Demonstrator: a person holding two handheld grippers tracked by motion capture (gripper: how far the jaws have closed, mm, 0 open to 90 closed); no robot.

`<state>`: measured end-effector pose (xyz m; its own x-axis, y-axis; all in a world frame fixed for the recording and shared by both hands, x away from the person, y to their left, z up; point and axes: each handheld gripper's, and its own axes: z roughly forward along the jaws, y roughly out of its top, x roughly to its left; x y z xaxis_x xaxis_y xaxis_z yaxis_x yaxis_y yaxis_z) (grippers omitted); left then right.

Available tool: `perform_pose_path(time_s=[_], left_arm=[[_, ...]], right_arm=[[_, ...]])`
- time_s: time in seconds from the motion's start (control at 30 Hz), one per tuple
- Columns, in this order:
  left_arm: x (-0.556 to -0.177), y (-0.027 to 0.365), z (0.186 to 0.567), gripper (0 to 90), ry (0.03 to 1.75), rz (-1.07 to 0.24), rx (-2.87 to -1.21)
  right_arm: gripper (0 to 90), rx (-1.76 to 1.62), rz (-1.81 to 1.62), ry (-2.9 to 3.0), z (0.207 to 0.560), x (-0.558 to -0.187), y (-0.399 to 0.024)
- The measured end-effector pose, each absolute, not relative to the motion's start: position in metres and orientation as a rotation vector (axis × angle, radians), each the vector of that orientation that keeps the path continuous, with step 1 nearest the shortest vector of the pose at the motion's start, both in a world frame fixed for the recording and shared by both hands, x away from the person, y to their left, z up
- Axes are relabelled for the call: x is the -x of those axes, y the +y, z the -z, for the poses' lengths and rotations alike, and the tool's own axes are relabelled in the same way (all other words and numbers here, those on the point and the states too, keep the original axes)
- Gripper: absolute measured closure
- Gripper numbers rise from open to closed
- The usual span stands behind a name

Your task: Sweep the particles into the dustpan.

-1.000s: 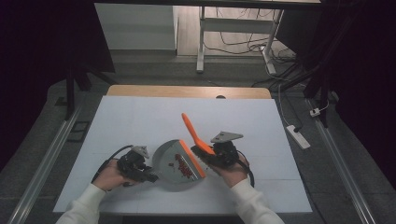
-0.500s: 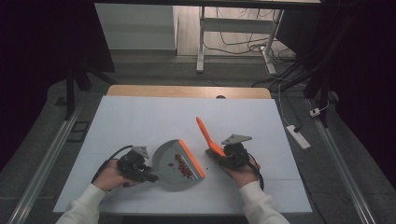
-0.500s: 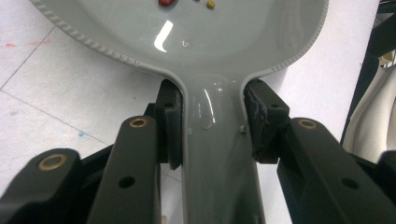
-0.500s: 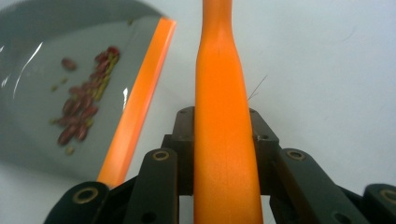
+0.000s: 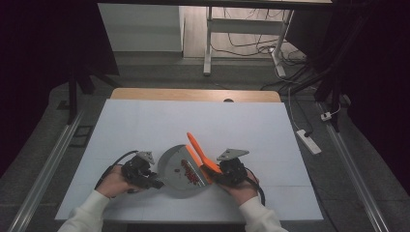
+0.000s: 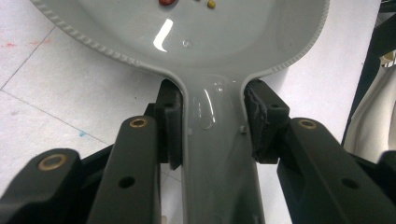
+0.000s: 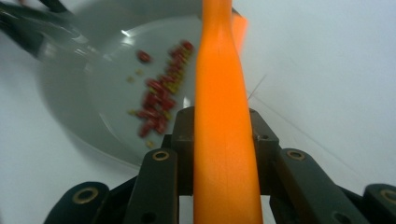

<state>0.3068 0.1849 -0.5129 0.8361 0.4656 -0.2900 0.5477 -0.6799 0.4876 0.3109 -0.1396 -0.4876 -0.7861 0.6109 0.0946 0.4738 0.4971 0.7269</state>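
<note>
1. Tongs first: your left tongs (image 6: 212, 140) pinch the handle of a grey pan (image 6: 205, 51), one pad pressed on each side of the handle where it meets the bowl.
2. Your right tongs (image 7: 223, 140) clamp an orange spatula (image 7: 222, 140) by its handle, which runs up the middle of the right gripper view.
3. From the high view, the grey pan (image 5: 176, 171) sits flat on the white tabletop (image 5: 145, 125), near its front edge, between your two hands. Your left tongs (image 5: 153, 182) hold it from the left side.
4. Small red and yellow-green beans (image 5: 189, 173) lie in a loose band across the pan's right half.
5. The orange spatula (image 5: 200, 154) rests with its blade at the pan's right edge, just beside the beans, and the handle points up and away from you. Your right tongs (image 5: 220, 174) sit just right of the pan.
6. The step in hand looks like stirring or scraping the beans while you steady the pan.
7. The next move probably calls for sliding the blade low under the beans, keeping the left grip firm so the pan does not skid.
</note>
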Motion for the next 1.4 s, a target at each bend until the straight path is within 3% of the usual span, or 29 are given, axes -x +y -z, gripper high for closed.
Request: perform_pose_path(time_s=[0.5, 0.83, 1.03, 1.4], left_arm=[[-0.306, 0.185, 0.513, 61.7, 0.749, 0.183, -2.425], [-0.306, 0.185, 0.512, 61.7, 0.75, 0.183, -2.424], [-0.303, 0.191, 0.511, 61.8, 0.743, 0.176, -2.439], [-0.299, 0.196, 0.512, 61.7, 0.764, 0.174, -2.416]], right_arm=[[69.9, -1.021, -1.149, 2.418, 0.48, -0.327, -0.173], [69.9, -0.995, -1.082, 2.438, 0.496, -0.346, -0.151], [69.9, -0.862, -1.105, 2.533, 0.496, -0.332, -0.117], [69.9, -0.932, -1.223, 2.43, 0.474, -0.335, -0.142]])
